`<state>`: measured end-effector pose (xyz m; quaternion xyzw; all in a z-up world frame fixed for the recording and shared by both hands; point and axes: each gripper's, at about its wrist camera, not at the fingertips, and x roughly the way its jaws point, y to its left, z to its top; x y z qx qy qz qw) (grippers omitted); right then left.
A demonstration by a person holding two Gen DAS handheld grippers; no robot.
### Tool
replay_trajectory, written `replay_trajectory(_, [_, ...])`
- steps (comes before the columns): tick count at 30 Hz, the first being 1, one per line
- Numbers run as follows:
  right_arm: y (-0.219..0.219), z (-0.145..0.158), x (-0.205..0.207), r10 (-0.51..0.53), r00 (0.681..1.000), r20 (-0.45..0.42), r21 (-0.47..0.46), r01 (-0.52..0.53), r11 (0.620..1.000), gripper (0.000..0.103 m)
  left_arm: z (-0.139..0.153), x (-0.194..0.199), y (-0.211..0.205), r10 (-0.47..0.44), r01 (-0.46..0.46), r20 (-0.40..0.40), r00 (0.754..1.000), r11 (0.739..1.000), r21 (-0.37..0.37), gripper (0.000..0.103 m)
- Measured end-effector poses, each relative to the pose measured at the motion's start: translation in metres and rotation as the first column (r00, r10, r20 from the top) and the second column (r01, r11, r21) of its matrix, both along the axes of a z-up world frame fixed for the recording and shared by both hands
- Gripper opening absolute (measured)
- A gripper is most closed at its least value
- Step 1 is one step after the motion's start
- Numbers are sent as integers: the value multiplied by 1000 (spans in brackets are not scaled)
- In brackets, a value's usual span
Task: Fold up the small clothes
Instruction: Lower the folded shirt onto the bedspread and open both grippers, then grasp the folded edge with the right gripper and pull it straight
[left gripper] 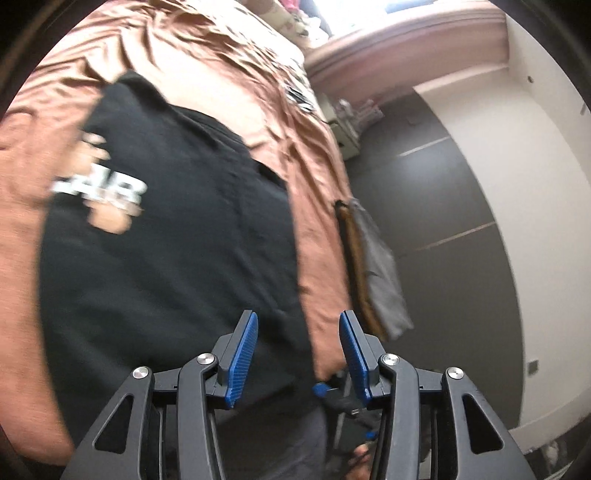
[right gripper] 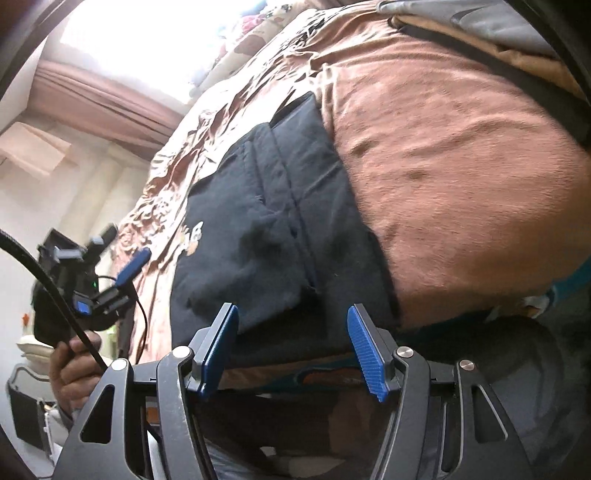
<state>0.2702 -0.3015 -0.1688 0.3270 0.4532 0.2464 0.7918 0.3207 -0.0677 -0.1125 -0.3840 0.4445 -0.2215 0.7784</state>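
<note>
A black T-shirt with a white and peach print (left gripper: 166, 229) lies partly folded on a bed covered by a brown blanket (left gripper: 229, 66). My left gripper (left gripper: 298, 332) is open and empty, above the shirt's near right edge. In the right wrist view the same black shirt (right gripper: 280, 229) shows a folded flap and seams on the brown blanket (right gripper: 461, 166). My right gripper (right gripper: 291, 325) is open and empty, just over the shirt's near edge. The left gripper (right gripper: 110, 280) also shows at the left of the right wrist view, held in a hand.
A grey cloth over a tan one (left gripper: 376, 266) hangs at the bed's right edge, also seen in the right wrist view (right gripper: 480, 22). Dark tiled floor (left gripper: 443, 206) and a white wall (left gripper: 535, 184) lie to the right. Patterned bedding (right gripper: 251, 40) and a bright curtained window (right gripper: 129, 33) are beyond.
</note>
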Motion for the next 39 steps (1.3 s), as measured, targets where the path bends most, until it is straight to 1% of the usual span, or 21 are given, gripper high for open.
replay_trajectory(4, [2,-7,16,23,1000,-15,30,-22,999,60,-8,-5,27,49,-48,-20,999,998,44,47])
replay_trajectory(9, [11,-19,33,42,998,-54,48,-39,998,60,-19,-13,56,101,-98,-46,994,993,68,47])
replay_trajectory(13, [15,-27,48,54,995,-79,88,-47,995,60,-28,-23,75,137,-131,-70,988,988,87,47])
replay_trajectory(19, [17,-35,69,59,993,-103,152,-43,987,60,-41,-40,92,186,-178,-104,977,981,79,47])
replay_trajectory(22, [15,-36,79,70,993,-97,167,-53,984,60,-47,-48,98,204,-196,-114,972,978,77,47])
replay_trajectory(28, [20,-32,90,106,992,-74,144,-95,985,59,-53,-58,96,221,-211,-133,966,974,88,47])
replay_trajectory(31, [28,-29,93,121,990,-71,123,-111,986,52,-57,-61,96,225,-214,-139,964,973,90,47])
replay_trajectory(39, [56,-15,110,147,988,-50,-2,-147,989,51,-70,-65,95,214,-200,-171,962,975,92,47])
